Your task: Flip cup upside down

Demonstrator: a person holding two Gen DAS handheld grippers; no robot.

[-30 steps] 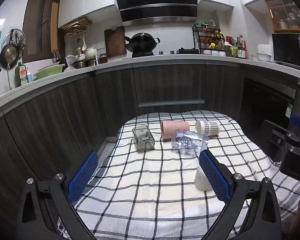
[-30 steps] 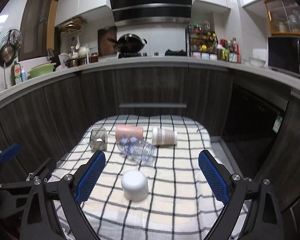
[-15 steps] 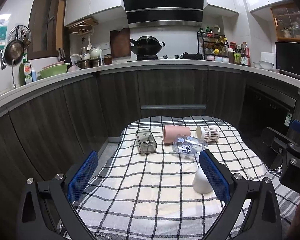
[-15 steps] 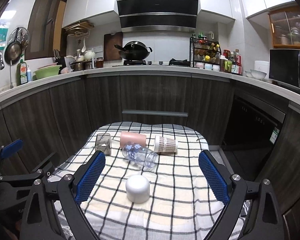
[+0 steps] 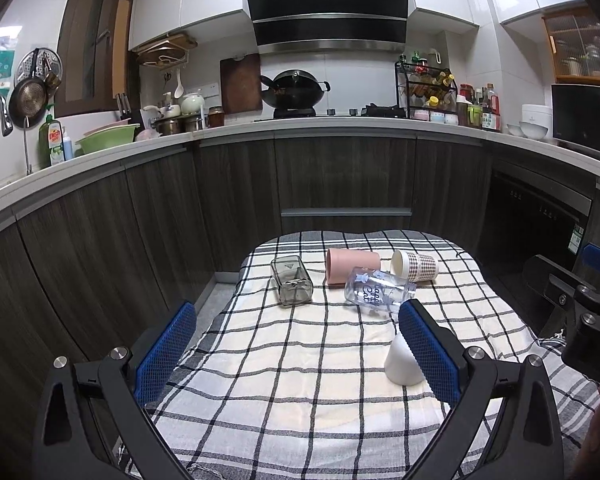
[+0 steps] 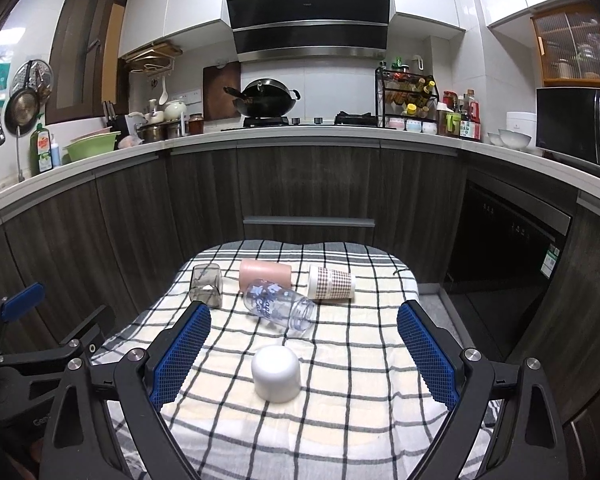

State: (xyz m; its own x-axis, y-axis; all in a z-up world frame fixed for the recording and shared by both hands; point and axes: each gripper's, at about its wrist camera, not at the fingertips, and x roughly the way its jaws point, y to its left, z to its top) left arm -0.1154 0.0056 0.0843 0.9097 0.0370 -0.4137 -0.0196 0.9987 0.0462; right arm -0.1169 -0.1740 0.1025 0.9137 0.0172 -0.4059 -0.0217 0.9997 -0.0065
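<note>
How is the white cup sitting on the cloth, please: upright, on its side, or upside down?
Upside down. The white cup shows a closed, rounded base on top, and its wider end sits flat on the checked cloth.

Green dish-soap bottle (image 5: 53, 141) at left of frame, on the counter: label reads "Dish". Clear bottle (image 5: 378, 290) lying on the checked cloth (image 5: 300, 360) carries blue script, too small to read. Right gripper (image 5: 592, 334) body at right edge shows a partial "D".

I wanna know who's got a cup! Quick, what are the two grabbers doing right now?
Left gripper: open, holding nothing.
Right gripper: open, holding nothing; the white cup sits upside down on the cloth between its fingers, untouched.
</note>
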